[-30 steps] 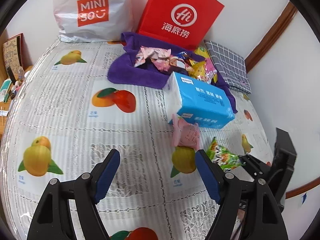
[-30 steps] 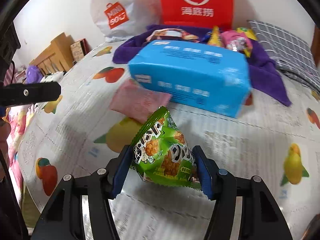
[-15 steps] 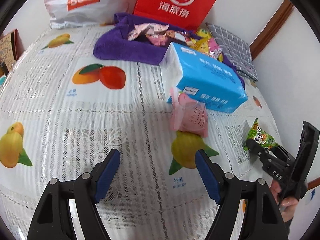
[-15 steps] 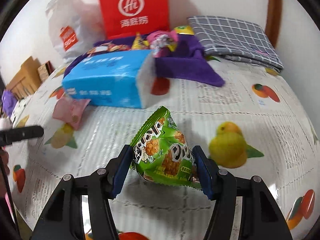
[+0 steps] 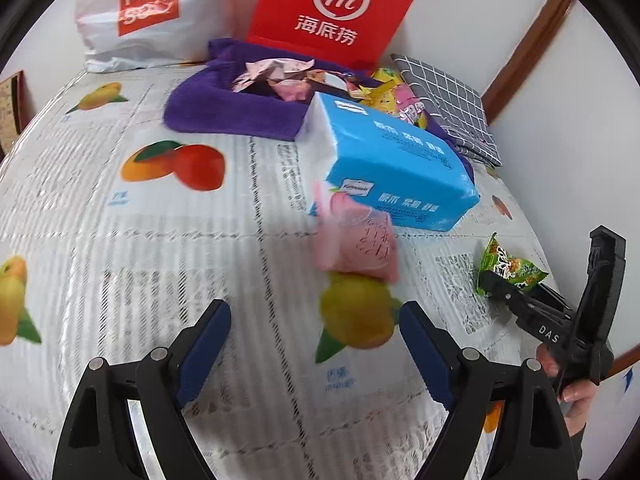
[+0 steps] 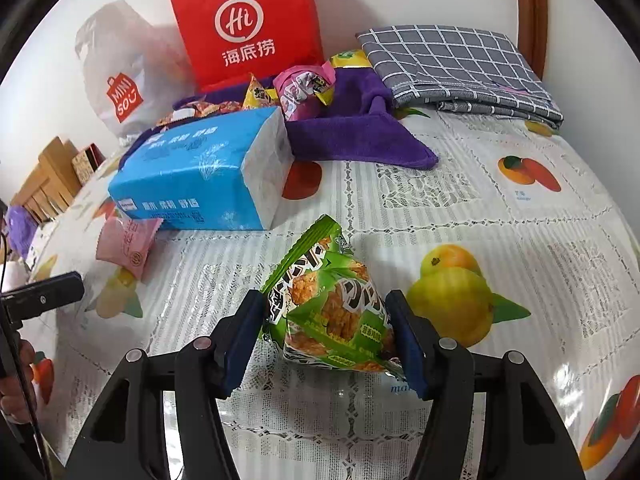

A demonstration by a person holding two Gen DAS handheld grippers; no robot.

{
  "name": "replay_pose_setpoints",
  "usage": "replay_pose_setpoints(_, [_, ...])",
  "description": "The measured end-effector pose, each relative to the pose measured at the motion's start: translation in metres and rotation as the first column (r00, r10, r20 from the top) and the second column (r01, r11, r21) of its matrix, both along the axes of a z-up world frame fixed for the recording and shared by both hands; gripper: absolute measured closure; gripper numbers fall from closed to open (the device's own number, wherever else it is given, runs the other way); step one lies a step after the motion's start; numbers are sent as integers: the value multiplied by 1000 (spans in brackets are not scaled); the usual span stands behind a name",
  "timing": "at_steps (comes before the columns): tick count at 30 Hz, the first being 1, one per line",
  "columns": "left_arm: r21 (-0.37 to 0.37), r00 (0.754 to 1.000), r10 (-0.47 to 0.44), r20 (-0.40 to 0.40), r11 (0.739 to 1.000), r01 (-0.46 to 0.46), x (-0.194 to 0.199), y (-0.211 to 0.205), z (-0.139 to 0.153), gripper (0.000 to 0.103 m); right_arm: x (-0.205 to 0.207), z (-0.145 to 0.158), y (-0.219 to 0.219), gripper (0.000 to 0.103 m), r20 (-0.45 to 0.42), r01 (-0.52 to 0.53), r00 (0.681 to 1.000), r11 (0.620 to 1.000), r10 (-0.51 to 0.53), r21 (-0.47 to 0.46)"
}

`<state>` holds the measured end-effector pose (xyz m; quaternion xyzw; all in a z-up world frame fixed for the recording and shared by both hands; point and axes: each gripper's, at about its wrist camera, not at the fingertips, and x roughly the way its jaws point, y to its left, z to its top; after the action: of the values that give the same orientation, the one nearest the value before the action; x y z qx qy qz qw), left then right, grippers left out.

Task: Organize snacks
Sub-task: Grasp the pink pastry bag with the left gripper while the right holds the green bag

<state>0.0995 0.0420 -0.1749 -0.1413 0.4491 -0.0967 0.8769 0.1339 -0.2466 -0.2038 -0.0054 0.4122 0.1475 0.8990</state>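
**Snack Sorting: Green Packet in Transit, Pink Packet Awaiting Pickup**

Item 1. A green snack packet (image 6: 332, 304), pyramid-shaped, was held clamped between the blue pads of the right tongs (image 6: 326, 340), lifted just above the tablecloth (image 6: 460, 208). Its printed lettering was crumpled and could not be read.

Item 2. A pink snack packet (image 5: 356, 240) was found lying ahead of the left tongs (image 5: 316, 340), touching the near end of the tissue pack. The left tongs were empty, their jaws opening, with nothing between them. The packet's markings were blurred in the left view; a round emblem was visible in the right view, illegible.

Item 3. A blue tissue pack (image 6: 200, 176) lay beyond both tongs, printed with white Chinese characters and a small brand tag too small to be read.

Item 4. A purple towel (image 6: 360, 136), further off, was seen holding a pile of assorted wrapped snacks (image 5: 280, 76).

Item 5. Behind the towel, a red paper bag (image 5: 336, 4) marked "Hi" with 海底捞, and a white bag (image 5: 148, 12) marked "MINISO", were propped against the wall. A grey checked cloth (image 6: 456, 64) lay folded to the right.

Step judged in hand: carriage of the green packet toward the pile on the towel. The next move was judged to call for the packet to be carried past the tissue pack and released there, while the pink packet was straddled and pinched by the left tongs.
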Motion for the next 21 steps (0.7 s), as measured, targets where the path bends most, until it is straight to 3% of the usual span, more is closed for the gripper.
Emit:
replay_pose_setpoints(7, [-32,1000,-9,-8,999,9,22,-10,1,7,0,-1,0,40,-1,-4,1000,1000,4,1])
replay_pose_setpoints(15, [109,1000,-11,0,994,11,41,-39,-1,3,1,-1,0,40,-1,-6,1000,1000,6,-1])
replay_pose_setpoints(21, [119,1000,-3,19,993,0,50,-47,-2,4,1,-1,0,39,-1,-9,1000,1000,9,-4])
